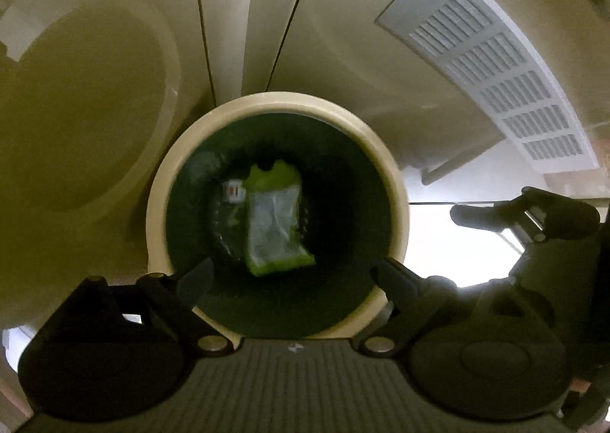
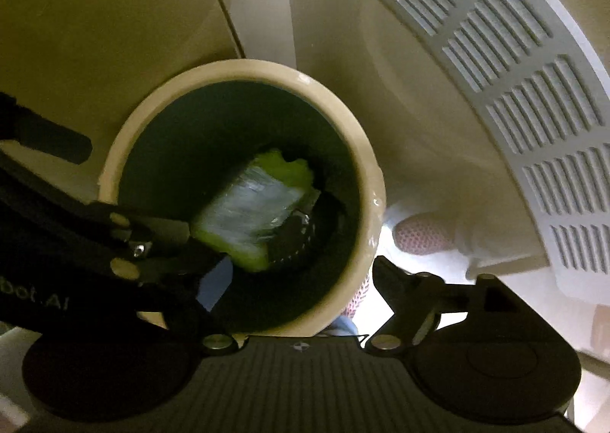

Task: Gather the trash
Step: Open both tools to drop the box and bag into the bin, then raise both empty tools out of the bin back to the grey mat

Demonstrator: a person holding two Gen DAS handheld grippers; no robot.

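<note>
A round trash bin [image 1: 396,181] with a cream rim and dark green inside fills the middle of both views [image 2: 366,150]. Inside it lies a lime-green and clear plastic wrapper [image 1: 274,219], also seen tilted in the right wrist view [image 2: 251,204]. My left gripper [image 1: 293,280] hovers over the bin mouth, open, with the wrapper below and between its fingers. It reaches in from the left in the right wrist view [image 2: 198,246], its tips close to the wrapper's near end. My right gripper [image 2: 301,280] is open and empty at the bin's near rim; its left finger is partly hidden.
A small white label [image 1: 232,190] and a dark ridged object [image 2: 301,234] also lie in the bin. Cream cabinet panels [image 1: 228,13] stand behind it. A white vent grille [image 2: 533,89] curves along the right. A person's pink mesh shoe [image 2: 423,232] rests on the bright floor beside the bin.
</note>
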